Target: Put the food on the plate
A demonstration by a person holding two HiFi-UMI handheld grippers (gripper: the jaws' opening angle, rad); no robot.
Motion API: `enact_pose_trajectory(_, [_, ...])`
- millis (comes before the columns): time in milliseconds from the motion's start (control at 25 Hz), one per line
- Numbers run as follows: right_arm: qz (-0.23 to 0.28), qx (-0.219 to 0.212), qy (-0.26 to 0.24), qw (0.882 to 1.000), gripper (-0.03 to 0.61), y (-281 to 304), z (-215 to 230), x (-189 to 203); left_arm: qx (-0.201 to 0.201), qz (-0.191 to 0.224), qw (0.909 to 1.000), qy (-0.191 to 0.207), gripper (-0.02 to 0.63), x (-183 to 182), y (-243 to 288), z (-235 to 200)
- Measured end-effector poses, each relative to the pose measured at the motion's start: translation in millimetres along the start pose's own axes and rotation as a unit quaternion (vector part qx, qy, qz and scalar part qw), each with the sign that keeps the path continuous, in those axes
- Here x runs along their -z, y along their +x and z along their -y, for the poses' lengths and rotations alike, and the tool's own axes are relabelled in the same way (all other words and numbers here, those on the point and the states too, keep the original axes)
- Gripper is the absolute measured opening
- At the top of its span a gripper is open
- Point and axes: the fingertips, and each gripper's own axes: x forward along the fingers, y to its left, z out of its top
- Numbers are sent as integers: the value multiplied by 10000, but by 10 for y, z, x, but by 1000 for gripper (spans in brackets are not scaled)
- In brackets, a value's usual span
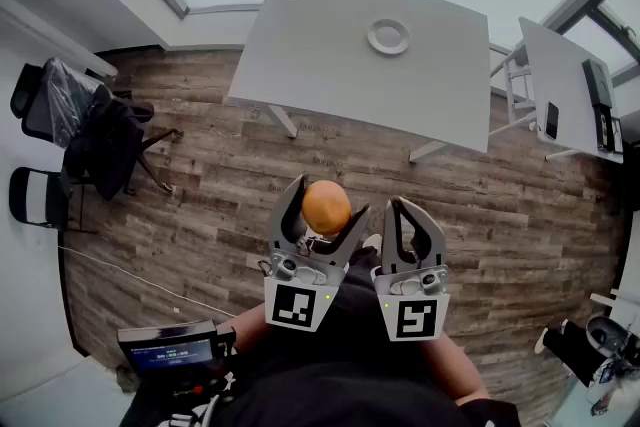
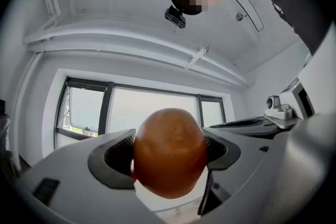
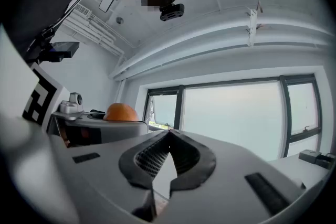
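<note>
L gripper is pinching the round orange food, plate well ahead (R gripper pressed together, empty), risking it rolling out if grip slackens in transit

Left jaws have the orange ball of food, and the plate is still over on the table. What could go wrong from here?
1. The smooth round orange food is pinched only at its sides by the left gripper. It could slip out over the wooden floor on the way to the table.
2. Being round, it may roll off the small white plate on the white table if it is released from a height.
</note>
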Motion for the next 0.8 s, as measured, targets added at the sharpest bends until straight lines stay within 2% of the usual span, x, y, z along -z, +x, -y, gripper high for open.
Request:
enact_pose_trajectory(440, [-107, 114, 456, 9988, 6, -211, 176, 148, -157, -52, 9998, 133, 350, 22, 1, 29])
enact_pose_trajectory(640, [-220, 375, 610, 9972, 6, -101, 214, 230, -410, -142, 9989, 185, 350, 67, -19, -373])
enact_pose_trajectory(800, [-165, 439, 724, 9963, 6, -445, 523, 269, -523, -176, 9982, 240, 350, 55, -62, 1])
